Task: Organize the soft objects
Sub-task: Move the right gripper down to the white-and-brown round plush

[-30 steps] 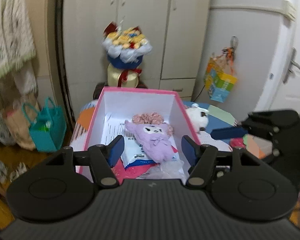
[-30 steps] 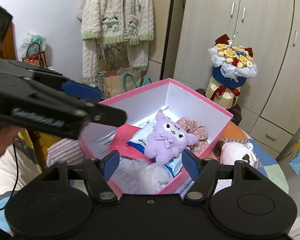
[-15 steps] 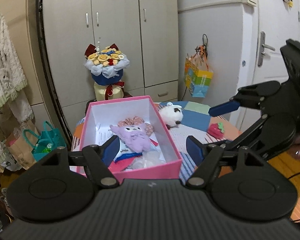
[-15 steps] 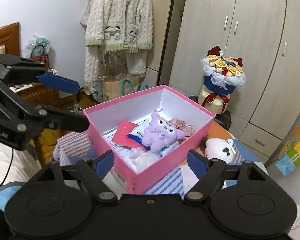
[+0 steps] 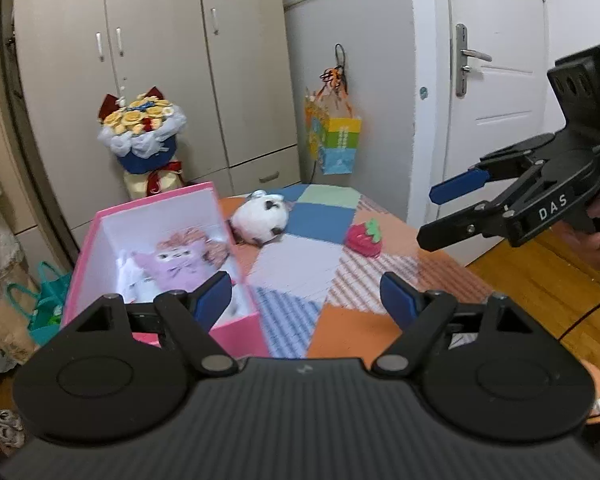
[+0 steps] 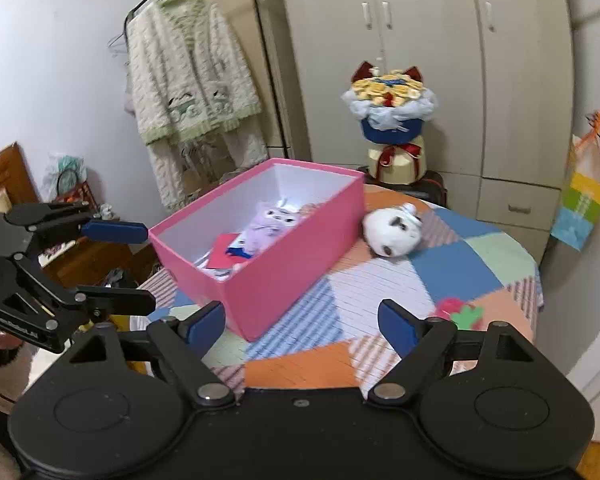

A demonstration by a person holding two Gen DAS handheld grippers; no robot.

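With the purple plush (image 5: pixel 175 264) already in the pink box (image 6: pixel 283 276), both the left gripper (image 5: pixel 306 298) and right gripper (image 6: pixel 302 322) have empty jaws still opening, and the next move seems a reach for the white plush (image 6: pixel 392 232) at one o'clock or the strawberry toy (image 6: pixel 460 314) at three on the bench (image 6: pixel 340 308).

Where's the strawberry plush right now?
The strawberry plush lies on the patchwork tablecloth, outside the pink box, right of the white plush in the left wrist view, near the table's door-side edge.
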